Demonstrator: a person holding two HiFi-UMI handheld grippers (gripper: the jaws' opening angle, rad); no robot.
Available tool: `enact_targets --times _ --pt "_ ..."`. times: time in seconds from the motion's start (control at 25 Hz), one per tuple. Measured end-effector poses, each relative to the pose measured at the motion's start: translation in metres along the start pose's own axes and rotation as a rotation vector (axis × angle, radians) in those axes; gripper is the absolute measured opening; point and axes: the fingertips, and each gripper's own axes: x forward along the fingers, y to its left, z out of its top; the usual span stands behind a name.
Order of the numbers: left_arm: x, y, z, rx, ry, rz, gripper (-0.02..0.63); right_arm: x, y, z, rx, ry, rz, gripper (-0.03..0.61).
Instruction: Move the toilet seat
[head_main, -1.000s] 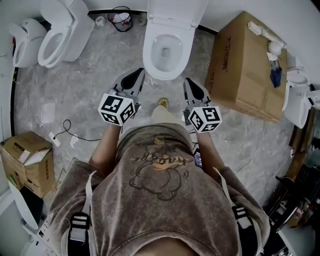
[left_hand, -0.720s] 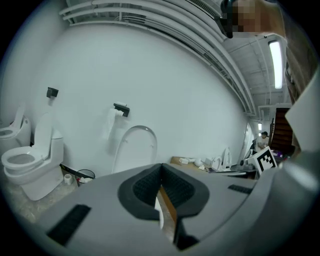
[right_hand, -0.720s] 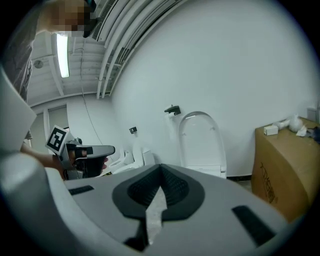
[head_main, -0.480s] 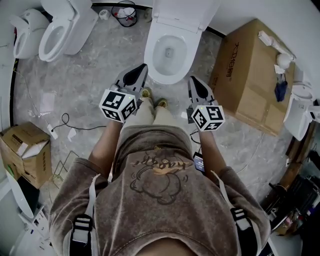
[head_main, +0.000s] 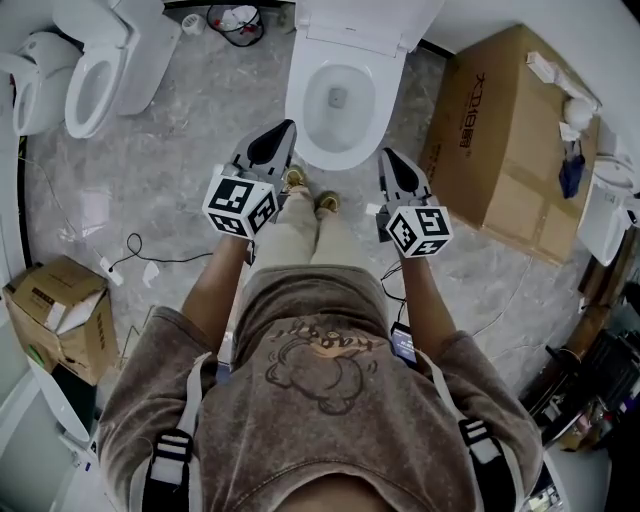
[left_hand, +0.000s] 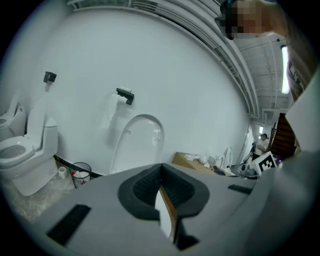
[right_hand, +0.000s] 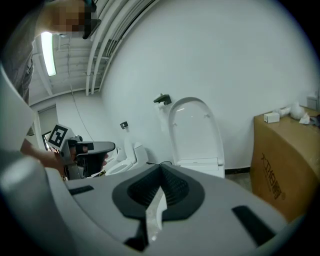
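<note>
A white toilet (head_main: 335, 157) stands against the far wall, its bowl open. Its lid and seat (head_main: 365, 20) stand raised against the wall, and they show as a tall white oval in the left gripper view (left_hand: 142, 142) and the right gripper view (right_hand: 195, 130). My left gripper (head_main: 284, 128) hangs just off the bowl's front left rim, jaws shut with nothing between them. At the bowl's front right, my right gripper (head_main: 388, 156) is also shut and holds nothing. Neither gripper touches the toilet.
A large cardboard box (head_main: 510, 130) stands right of the toilet. Two more toilets (head_main: 90, 80) line the left side, with a wire wastebasket (head_main: 235, 18) by the wall. A small open box (head_main: 60, 320) and cables (head_main: 130, 255) lie on the floor at left.
Both grippers have moved forward and down towards the toilet's front rim. The person has stepped closer, so the bowl sits nearer in the head view.
</note>
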Motion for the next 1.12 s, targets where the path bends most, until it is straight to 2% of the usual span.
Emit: enact_targets --times 0.28,1.12 --pt "0.024 0.026 -0.03 -0.004 0.03 -0.002 0.008 0.029 -0.017 -0.021 0.016 0.019 -0.014 -0.005" --pt "0.063 0.082 -0.176 -0.008 0.144 0.033 0.008 0.095 -0.06 -0.137 0.006 0.103 -0.022 -0.003"
